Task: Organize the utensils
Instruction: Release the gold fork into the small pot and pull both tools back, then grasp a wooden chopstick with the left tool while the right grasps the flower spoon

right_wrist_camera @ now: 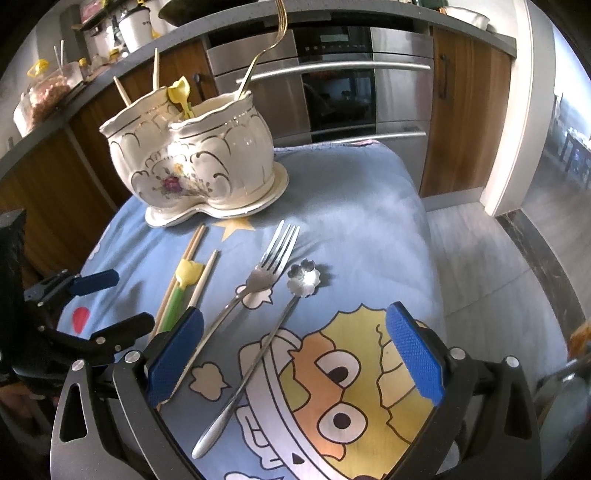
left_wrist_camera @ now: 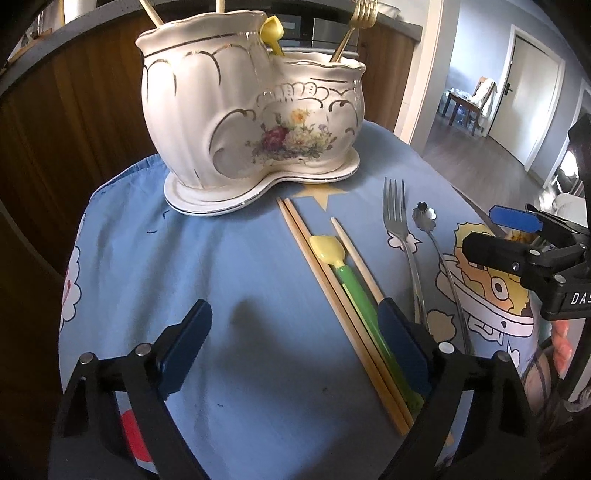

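- Kitchen cabinets and a steel oven [right_wrist_camera: 332, 74] stand behind my work surface, a table under a blue cartoon cloth [left_wrist_camera: 184, 258].
- At the cloth's far edge sits the ceramic utensil holder [left_wrist_camera: 251, 110], already loaded with a gold fork [left_wrist_camera: 364, 11], a yellow spoon [left_wrist_camera: 271, 31] and chopsticks.
- Loose on the cloth, from left to right: a pair of chopsticks [left_wrist_camera: 321, 277], the green-handled spoon [left_wrist_camera: 351, 284] with a single chopstick [left_wrist_camera: 354, 251] just beside it, then a silver fork [right_wrist_camera: 258, 273] and the flower-bowled spoon [right_wrist_camera: 303, 280].
- My left gripper [left_wrist_camera: 295, 347] is spread wide and empty; its right finger sits over the green handle and chopstick ends, nothing between the pads.
- My right gripper [right_wrist_camera: 295, 354] is also wide and empty, straddling the flower spoon's handle, with the fork's handle at its left finger.
- I judge this as the reach before a pick: several pieces are still unsorted.
- Next, I'd shift the left gripper rightwards to centre on the chopsticks, lower it, then close. The right one need only sink and close on the spoon handle.
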`<state>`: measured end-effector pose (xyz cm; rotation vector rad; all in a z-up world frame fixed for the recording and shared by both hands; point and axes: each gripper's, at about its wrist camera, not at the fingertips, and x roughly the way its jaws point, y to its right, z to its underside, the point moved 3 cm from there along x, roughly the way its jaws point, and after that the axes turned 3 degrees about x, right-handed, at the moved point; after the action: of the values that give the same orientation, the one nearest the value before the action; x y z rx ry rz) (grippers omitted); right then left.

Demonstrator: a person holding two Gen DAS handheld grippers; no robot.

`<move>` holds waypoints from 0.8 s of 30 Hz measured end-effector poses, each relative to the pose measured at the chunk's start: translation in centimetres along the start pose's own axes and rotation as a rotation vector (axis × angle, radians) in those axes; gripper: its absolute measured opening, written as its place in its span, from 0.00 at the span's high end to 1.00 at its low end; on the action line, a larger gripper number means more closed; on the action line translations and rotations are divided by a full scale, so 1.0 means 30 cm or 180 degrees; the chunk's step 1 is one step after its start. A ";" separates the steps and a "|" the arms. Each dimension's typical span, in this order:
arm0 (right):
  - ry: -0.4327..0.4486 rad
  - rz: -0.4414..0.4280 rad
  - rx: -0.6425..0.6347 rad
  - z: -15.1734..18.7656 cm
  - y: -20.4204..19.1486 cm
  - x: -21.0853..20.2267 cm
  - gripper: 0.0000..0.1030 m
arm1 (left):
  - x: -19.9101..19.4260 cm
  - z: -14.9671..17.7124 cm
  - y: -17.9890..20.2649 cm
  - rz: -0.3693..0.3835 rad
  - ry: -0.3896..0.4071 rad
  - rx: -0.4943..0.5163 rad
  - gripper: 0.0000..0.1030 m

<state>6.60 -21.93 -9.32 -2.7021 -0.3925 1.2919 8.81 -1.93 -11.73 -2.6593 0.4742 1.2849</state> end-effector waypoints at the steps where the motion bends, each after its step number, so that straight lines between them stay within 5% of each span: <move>1: -0.0002 -0.0004 0.0004 0.000 0.000 0.000 0.05 | 0.005 0.001 0.002 0.0010 -0.0005 0.0004 0.17; 11: -0.0023 -0.0031 0.0003 0.006 -0.001 -0.002 0.05 | 0.046 0.014 0.020 0.0002 -0.0117 0.0027 0.36; 24: -0.0164 -0.0049 -0.0066 0.041 -0.022 0.012 0.05 | 0.050 0.018 0.001 -0.0031 -0.0151 0.0076 0.37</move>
<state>5.73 -21.21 -10.20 -2.6815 -0.4337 1.3632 9.28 -2.15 -13.24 -2.6022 0.4664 1.3277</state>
